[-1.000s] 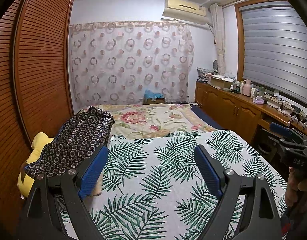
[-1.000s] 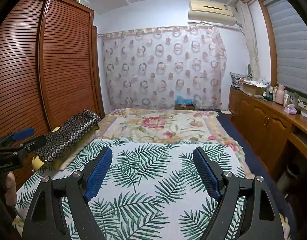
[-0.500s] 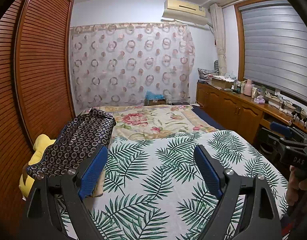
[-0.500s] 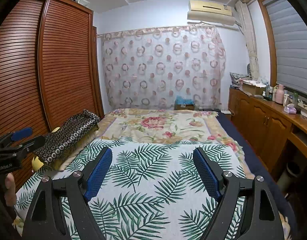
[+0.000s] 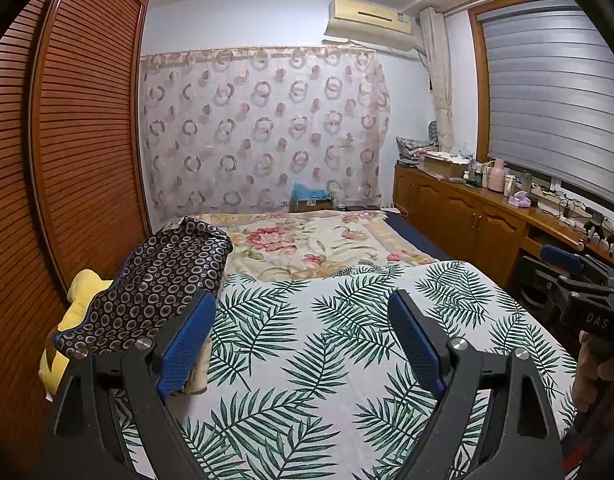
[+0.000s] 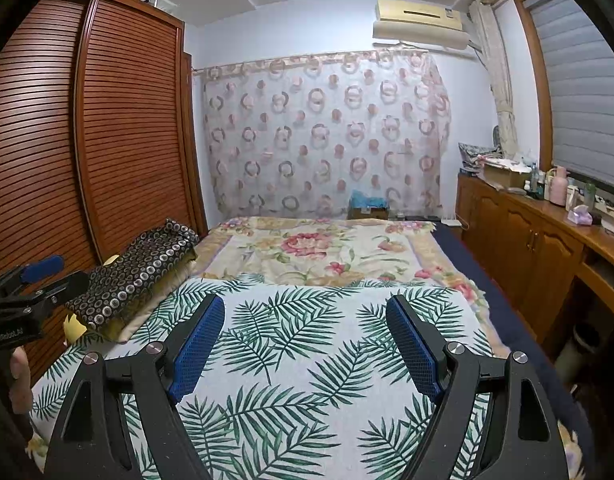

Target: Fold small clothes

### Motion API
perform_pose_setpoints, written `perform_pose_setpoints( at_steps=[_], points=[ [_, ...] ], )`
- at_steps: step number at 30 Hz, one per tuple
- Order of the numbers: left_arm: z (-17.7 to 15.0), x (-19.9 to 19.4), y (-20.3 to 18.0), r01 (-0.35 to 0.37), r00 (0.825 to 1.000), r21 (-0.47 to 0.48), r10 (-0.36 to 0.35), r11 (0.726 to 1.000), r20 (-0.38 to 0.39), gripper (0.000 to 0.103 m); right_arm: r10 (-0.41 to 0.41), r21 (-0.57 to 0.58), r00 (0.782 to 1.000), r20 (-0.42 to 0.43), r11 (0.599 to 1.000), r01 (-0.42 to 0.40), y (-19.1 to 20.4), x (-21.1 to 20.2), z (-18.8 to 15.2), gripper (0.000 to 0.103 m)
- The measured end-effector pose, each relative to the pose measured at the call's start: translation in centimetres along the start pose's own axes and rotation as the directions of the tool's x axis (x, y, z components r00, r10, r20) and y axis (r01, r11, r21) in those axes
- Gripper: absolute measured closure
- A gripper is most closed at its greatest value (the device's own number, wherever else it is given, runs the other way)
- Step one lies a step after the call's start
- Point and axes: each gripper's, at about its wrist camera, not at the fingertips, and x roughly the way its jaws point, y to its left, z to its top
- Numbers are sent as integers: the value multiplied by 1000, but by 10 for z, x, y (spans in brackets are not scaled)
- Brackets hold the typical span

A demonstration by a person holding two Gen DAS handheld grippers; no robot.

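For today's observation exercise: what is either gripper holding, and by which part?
Nothing. The left gripper and right gripper both stand open and empty above the leaf-print sheet.

So the bed (image 6: 487, 276) has a white palm-leaf print sheet (image 6: 307, 352) spread over the near half, a cream floral blanket (image 6: 319, 248) behind it, and a dark circle-patterned folded cloth (image 5: 155, 284) on yellow bedding (image 5: 81, 292) along the left edge.

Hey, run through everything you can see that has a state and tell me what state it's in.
Left gripper: open, empty.
Right gripper: open, empty.
Dark patterned cloth: draped over yellow pillow.
Palm-leaf sheet: spread flat.
Wardrobe doors: closed.
Window blind: lowered.
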Motion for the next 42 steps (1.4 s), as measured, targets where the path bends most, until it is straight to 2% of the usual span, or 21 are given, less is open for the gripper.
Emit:
perform_pose_setpoints(
  at_steps=[42],
  points=[
    [1,-1,2,-5,1000,6,5,1000,6,14,6,-2,1000,-3,1000,-6,-5,-1,1,19]
  ],
)
